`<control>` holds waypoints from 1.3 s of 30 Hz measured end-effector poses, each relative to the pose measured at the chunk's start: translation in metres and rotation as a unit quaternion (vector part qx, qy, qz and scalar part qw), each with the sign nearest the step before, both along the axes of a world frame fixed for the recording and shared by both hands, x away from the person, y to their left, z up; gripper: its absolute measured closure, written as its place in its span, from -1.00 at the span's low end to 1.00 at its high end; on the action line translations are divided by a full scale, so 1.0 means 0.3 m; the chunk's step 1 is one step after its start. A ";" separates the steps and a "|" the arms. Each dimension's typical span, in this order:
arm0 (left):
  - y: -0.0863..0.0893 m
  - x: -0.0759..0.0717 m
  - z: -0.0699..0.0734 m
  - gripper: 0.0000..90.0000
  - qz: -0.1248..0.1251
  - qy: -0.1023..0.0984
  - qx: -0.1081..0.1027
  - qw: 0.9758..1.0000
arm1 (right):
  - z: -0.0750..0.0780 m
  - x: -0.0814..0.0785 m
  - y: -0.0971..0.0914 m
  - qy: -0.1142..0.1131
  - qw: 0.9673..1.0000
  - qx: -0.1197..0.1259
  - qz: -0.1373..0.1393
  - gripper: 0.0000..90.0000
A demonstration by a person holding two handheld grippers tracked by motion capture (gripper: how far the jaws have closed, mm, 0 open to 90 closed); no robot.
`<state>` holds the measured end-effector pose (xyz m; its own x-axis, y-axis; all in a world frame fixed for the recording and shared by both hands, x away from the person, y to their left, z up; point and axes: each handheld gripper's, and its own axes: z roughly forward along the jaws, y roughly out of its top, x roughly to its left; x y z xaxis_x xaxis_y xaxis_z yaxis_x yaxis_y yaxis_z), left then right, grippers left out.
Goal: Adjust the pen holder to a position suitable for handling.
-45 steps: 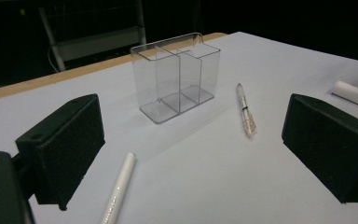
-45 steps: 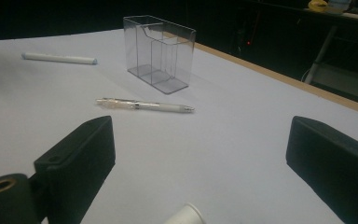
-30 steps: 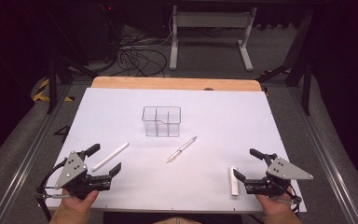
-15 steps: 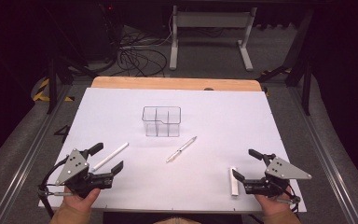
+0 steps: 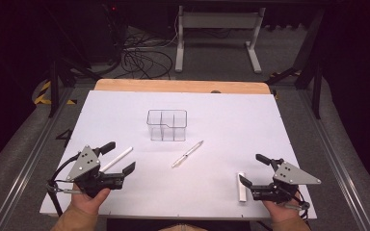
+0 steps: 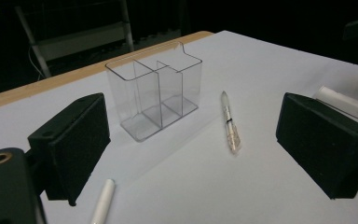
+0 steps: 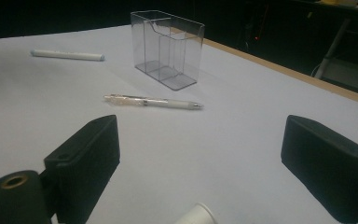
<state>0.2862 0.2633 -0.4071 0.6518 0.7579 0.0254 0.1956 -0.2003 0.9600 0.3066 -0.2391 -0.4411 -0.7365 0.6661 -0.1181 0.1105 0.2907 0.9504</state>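
A clear plastic organizer [image 5: 167, 125] with several compartments stands mid-table. A clear pen [image 5: 187, 154] lies in front of it. My left gripper [image 5: 120, 157] is open at the front left, and a white marker [image 5: 116, 159] lies on the table between its jaws, untouched. In the left gripper view the marker's end [image 6: 103, 203] sits near the left jaw, with the organizer [image 6: 158, 93] and pen [image 6: 230, 123] ahead. My right gripper [image 5: 251, 169] is open at the front right, beside a second white marker [image 5: 242, 186]. That marker's end [image 7: 196, 215] shows low between the right gripper's jaws.
White paper [image 5: 231, 125] covers the table, and a bare wooden strip [image 5: 173, 85] runs along its far edge. Cables and a metal stand [image 5: 217, 29] sit on the dark floor beyond. A metal rail [image 5: 24, 163] runs down each side of the table.
My left gripper has moved a little forward and to the right, so its open jaws now straddle the near end of the white marker. The right gripper has stayed put.
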 end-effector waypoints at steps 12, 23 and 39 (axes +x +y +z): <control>-0.057 0.042 0.040 -0.78 -0.018 0.008 0.009 1.000 | -0.002 0.000 0.006 0.000 1.000 -0.002 0.002 -0.72; -0.094 0.061 0.069 -0.76 -0.052 0.033 -0.014 0.998 | 0.000 -0.004 0.009 -0.003 1.000 -0.003 0.005 -0.71; -0.226 0.121 0.083 -0.64 -0.071 0.037 0.044 0.996 | -0.001 -0.006 0.010 -0.004 1.000 -0.005 0.007 -0.71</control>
<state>0.3224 0.1956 -0.3822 0.7550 0.6548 0.0351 0.2289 -0.3133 0.9217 0.3047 -0.2360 -0.4413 -0.7452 0.6538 -0.1312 0.0978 0.3018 0.9483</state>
